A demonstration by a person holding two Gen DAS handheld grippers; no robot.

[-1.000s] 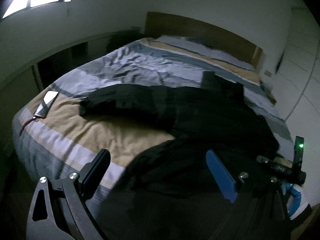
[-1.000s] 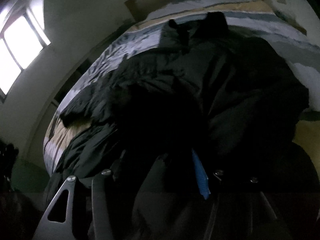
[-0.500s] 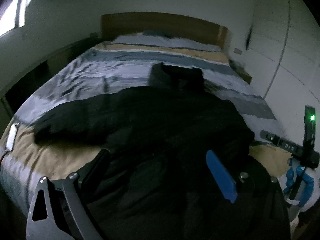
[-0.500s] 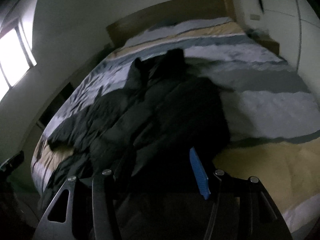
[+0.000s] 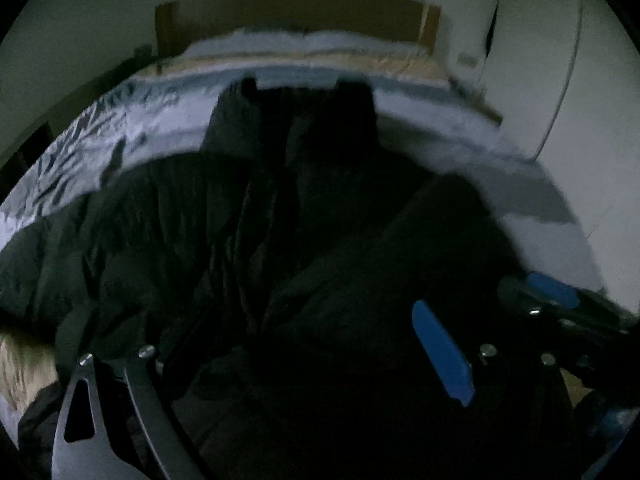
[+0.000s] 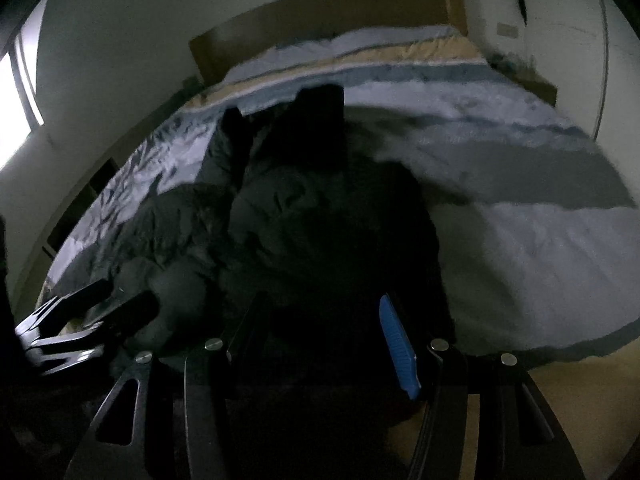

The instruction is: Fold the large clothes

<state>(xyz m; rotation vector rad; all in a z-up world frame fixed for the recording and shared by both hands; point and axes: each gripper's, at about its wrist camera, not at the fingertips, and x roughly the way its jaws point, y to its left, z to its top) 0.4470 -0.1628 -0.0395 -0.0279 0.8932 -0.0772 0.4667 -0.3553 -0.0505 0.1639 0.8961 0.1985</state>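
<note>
Down low in the left wrist view: left gripper [image 5: 304, 356] with jaws spread wide, 1 black finger at left, 1 blue-padded finger [image 5: 442, 354] at right, dark fabric between them, though too dim to tell whether anything is pinched. Off at the right edge, blurred, the right gripper [image 5: 544, 300] with its blue pad showing.

Over to the right wrist view: right gripper [image 6: 324, 336] also parted, blue pad [image 6: 398, 346] on 1 side, black finger on the other, hovering over the near hem of the black jacket [image 6: 312, 216]; grip on cloth impossible to confirm in this gloom. At lower left, the left gripper's dark linkage, at the jacket's near-left edge.

Further out: jacket spread along the striped bed [image 6: 540, 216], puffy and rumpled, 1 sleeve [image 5: 80, 232] trailing toward the left side, collar end pointing at the headboard. Bedding in grey, white and tan bands. Beyond that, wooden headboard [image 6: 332, 16] against a pale wall, bright window [image 6: 16, 108] at far left.
</note>
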